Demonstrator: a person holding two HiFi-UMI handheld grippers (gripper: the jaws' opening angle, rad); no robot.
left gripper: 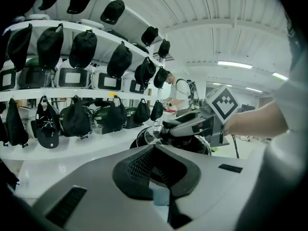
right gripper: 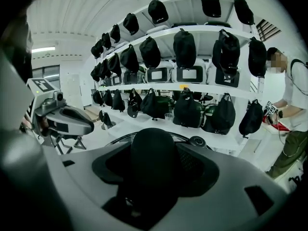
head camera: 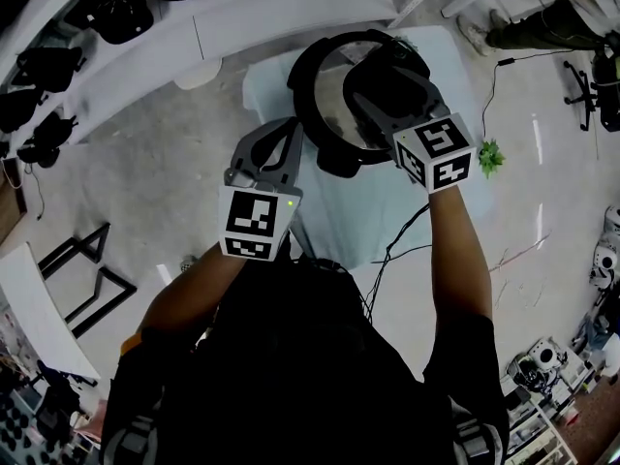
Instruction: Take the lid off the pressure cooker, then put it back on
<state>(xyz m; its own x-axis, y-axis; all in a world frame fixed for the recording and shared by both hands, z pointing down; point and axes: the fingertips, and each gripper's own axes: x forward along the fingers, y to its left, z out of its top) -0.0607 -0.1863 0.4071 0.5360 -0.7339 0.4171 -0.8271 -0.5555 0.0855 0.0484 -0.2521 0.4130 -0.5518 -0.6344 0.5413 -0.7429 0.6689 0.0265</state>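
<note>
The black pressure cooker [head camera: 325, 114] stands on a pale table [head camera: 441, 66]. Its lid [head camera: 334, 100] is on the pot. My right gripper [head camera: 380, 77] reaches over the lid from the right and is shut on the lid's black handle [right gripper: 154, 158], which fills the space between its jaws. Part of the lid's rim [right gripper: 198, 141] shows behind that handle. My left gripper [head camera: 293, 136] is at the cooker's near left side with its jaws shut and nothing between them. In the left gripper view the cooker [left gripper: 144, 137] lies just beyond the jaws, with the right gripper [left gripper: 190, 125] over it.
White curved shelves [left gripper: 72, 93] with several black caps and bags stand behind the table. A person [right gripper: 288, 105] stands at the right by the shelves. A small green plant [head camera: 491, 156] and a cable [head camera: 407, 231] lie on the floor by the table.
</note>
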